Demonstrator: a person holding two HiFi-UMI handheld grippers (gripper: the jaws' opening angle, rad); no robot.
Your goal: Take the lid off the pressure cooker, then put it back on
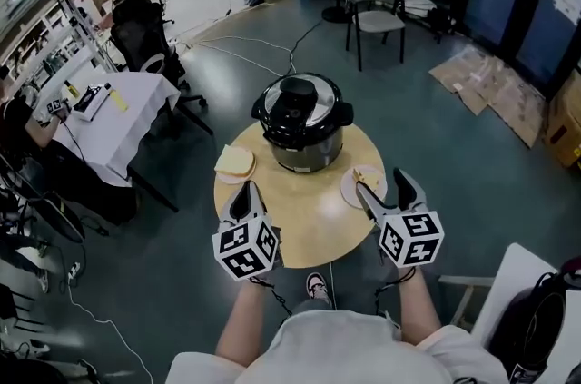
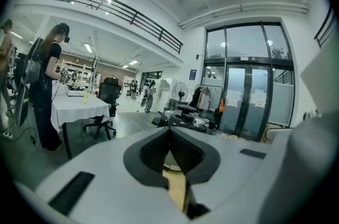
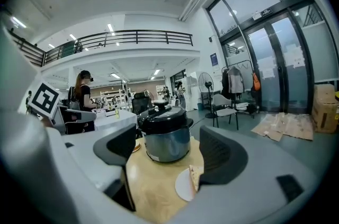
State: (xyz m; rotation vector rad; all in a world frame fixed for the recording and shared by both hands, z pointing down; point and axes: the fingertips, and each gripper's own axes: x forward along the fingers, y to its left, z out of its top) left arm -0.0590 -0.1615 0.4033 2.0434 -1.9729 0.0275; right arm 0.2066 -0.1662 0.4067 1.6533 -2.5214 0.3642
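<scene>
Pressure cooker (image 2: pixel 181 116) mostly behind left hand-held gripper (image 2: pixel 169 135)

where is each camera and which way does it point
Head view: on the person's head, looking steeply down at the round table and cooker; forearms, left gripper and right gripper show.
Left gripper view: on the left gripper, looking low across the table at the cooker; its shut jaws fill the foreground.
Right gripper view: on the right gripper, facing the cooker; its open jaws frame it.
Shared: all three show the cooker, lid on.
</scene>
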